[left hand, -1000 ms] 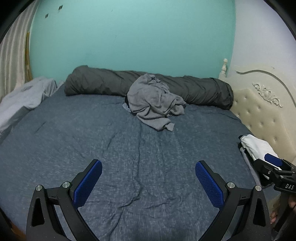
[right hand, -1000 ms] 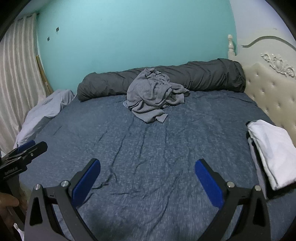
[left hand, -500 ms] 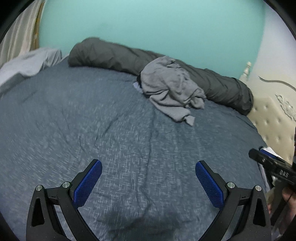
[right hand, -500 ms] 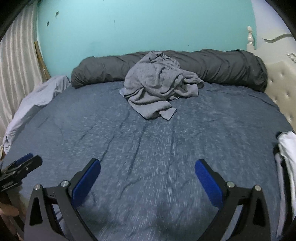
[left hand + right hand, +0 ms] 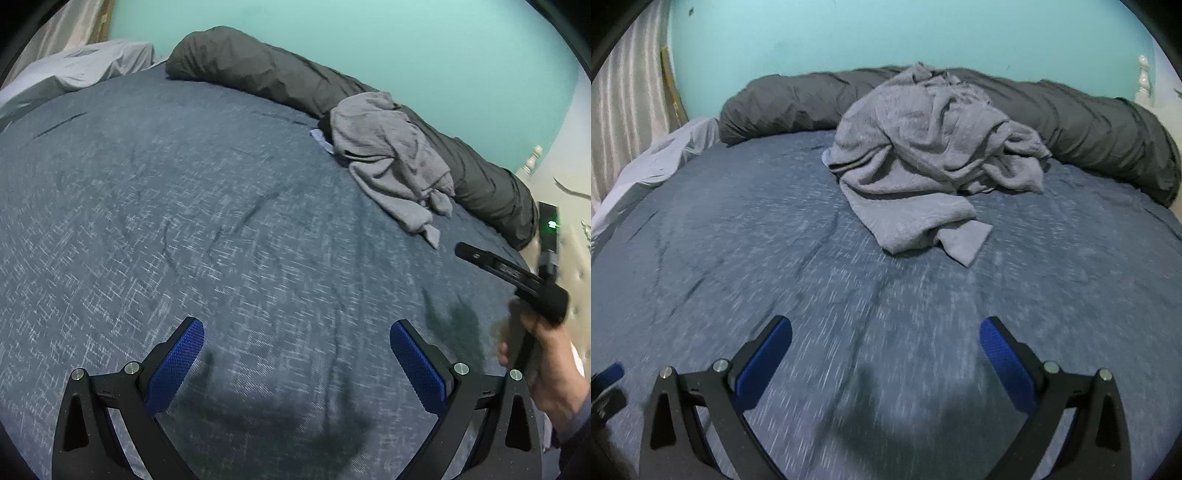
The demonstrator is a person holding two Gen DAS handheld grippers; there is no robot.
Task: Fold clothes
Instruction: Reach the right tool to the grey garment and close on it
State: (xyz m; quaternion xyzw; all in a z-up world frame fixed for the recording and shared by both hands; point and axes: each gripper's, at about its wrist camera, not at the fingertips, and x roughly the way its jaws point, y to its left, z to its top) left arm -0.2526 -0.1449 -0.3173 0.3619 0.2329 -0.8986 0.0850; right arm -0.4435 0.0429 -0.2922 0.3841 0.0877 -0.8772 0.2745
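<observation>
Blue-grey bed (image 5: 738, 229) carried a crumpled grey garment (image 5: 923, 155) heaped near its far edge against the dark bolster (image 5: 1108, 122); both the left claw (image 5: 295, 354) and the right claw (image 5: 884, 350) gaped wide, empty.

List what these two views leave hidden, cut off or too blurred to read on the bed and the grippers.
- Grey garment: crumpled in both views, so its type, sleeves and underside are hidden by its own folds.
- Pale blue cloth: left view, mostly under the garment.
- Right gripper: left view, motion-blurred, its fingers can't be told apart there.
- Left gripper: right view, cut off by the left edge.
- Bedspread: near part blurred.
</observation>
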